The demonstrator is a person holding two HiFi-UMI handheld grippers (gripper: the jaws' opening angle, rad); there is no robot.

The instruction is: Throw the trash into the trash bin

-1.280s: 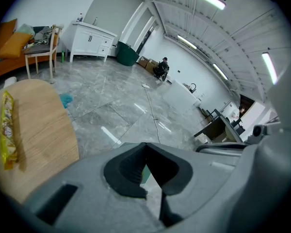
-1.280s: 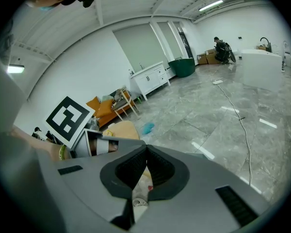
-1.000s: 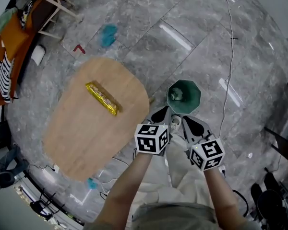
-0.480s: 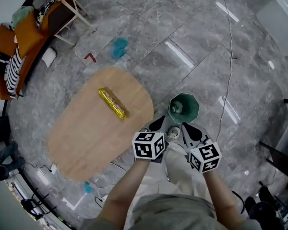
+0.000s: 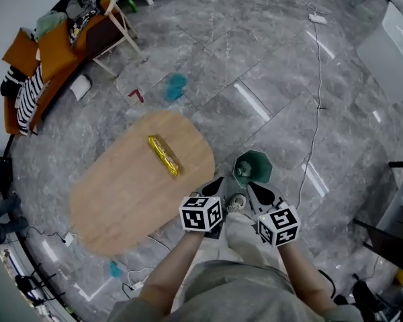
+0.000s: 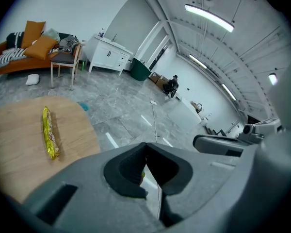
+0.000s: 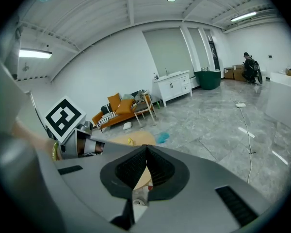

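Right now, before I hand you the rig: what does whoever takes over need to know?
Left gripper: fingers shut, empty.
Right gripper: fingers shut, empty, close beside the left one.
Wrapper: gold, lying on the table, not held.
Bin: green, on the floor right of the table, just beyond both grippers; something pale lies inside.
Done: apparently one piece is already in the bin.
Left: pick the wrapper off the table and drop it in the bin.
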